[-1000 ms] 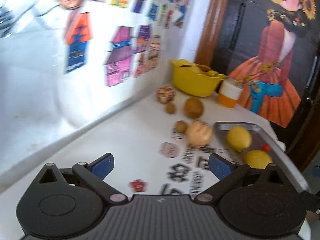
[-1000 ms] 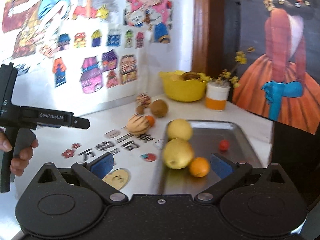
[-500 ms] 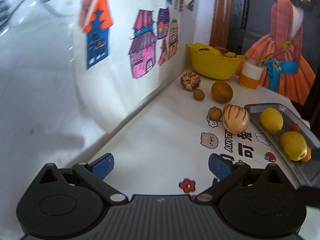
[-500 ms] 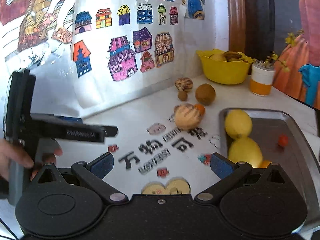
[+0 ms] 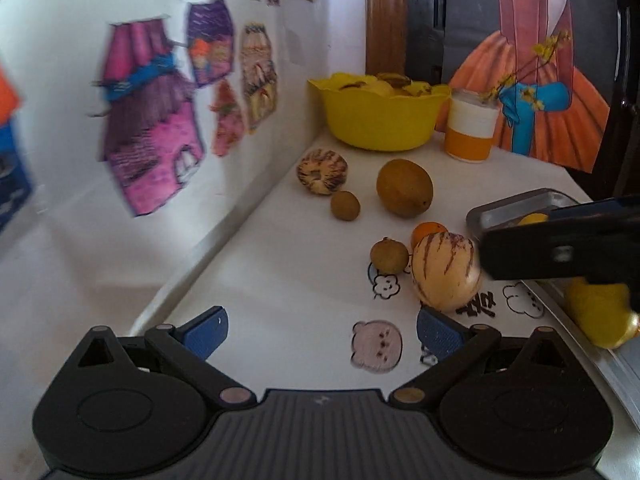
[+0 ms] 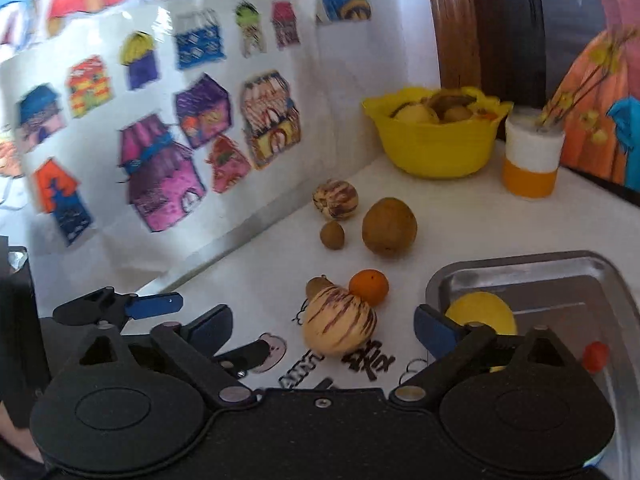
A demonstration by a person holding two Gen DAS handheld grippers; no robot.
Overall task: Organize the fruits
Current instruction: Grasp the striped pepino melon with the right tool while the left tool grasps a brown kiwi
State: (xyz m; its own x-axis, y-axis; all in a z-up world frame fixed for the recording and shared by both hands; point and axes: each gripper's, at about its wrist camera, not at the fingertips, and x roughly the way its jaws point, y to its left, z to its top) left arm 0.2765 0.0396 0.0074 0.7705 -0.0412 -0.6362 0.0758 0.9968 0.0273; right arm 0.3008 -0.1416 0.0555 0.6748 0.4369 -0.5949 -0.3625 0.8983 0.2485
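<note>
Now: left gripper [image 5: 322,330] agape, empty | right gripper [image 6: 323,332] agape over striped melon [image 6: 339,319] | tray [image 6: 560,276] at table's right edge.

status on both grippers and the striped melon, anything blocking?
Left gripper open, empty; right gripper open, empty. Striped melon on table between right gripper's fingers, ungrasped. Small orange and brown fruit crowd its far side; tray alongside.

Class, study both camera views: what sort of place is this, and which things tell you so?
Probably a home or playroom corner. Coloured children's house drawings cover the wall, and a white sticker-decorated table holds a yellow fruit bowl and a metal tray.
</note>
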